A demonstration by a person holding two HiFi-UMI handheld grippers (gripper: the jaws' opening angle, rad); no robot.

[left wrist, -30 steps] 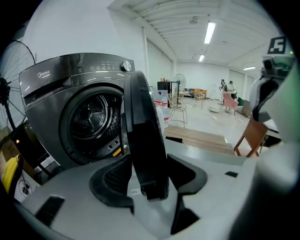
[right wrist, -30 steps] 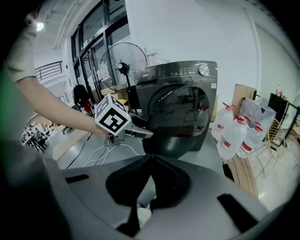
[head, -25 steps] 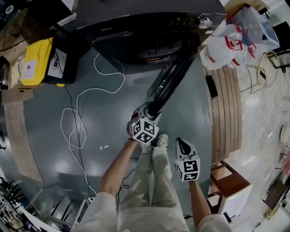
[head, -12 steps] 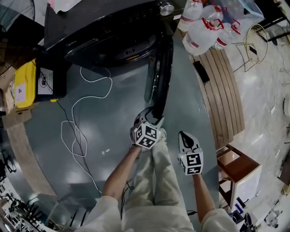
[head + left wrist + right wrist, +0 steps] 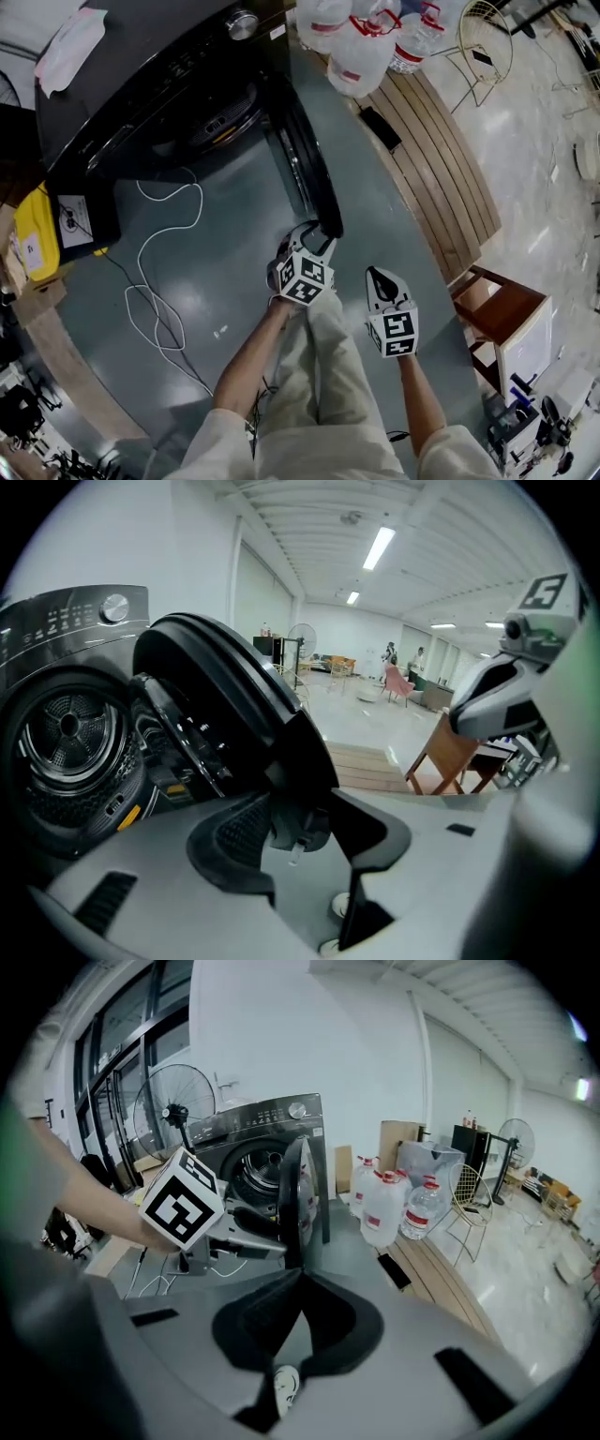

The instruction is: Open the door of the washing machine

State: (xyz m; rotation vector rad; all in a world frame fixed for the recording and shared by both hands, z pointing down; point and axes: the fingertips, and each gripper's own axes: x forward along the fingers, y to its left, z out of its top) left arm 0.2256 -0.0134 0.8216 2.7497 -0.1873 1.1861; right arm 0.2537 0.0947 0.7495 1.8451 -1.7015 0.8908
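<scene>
The black washing machine (image 5: 159, 84) stands at the upper left of the head view, its round door (image 5: 305, 164) swung well out from the drum (image 5: 70, 728). My left gripper (image 5: 319, 234) is at the door's free edge. In the left gripper view the door's rim (image 5: 234, 696) fills the gap between the jaws, which have just been closing on it, and both pads sit against it. My right gripper (image 5: 378, 278) hangs to the right of the door, apart from it. Its jaws meet at the tips (image 5: 298, 1283) with nothing between them.
Large water bottles (image 5: 361, 42) stand right of the machine beside a slatted wooden platform (image 5: 431, 159). A white cable (image 5: 155, 281) loops over the grey floor on the left, near a yellow box (image 5: 33, 244). A wooden stool (image 5: 497, 309) is at the right. The person's legs are below the grippers.
The door has swung further away from the machine's front, with my left gripper staying on its edge. Both grippers moved along with it, and the head view has turned.
</scene>
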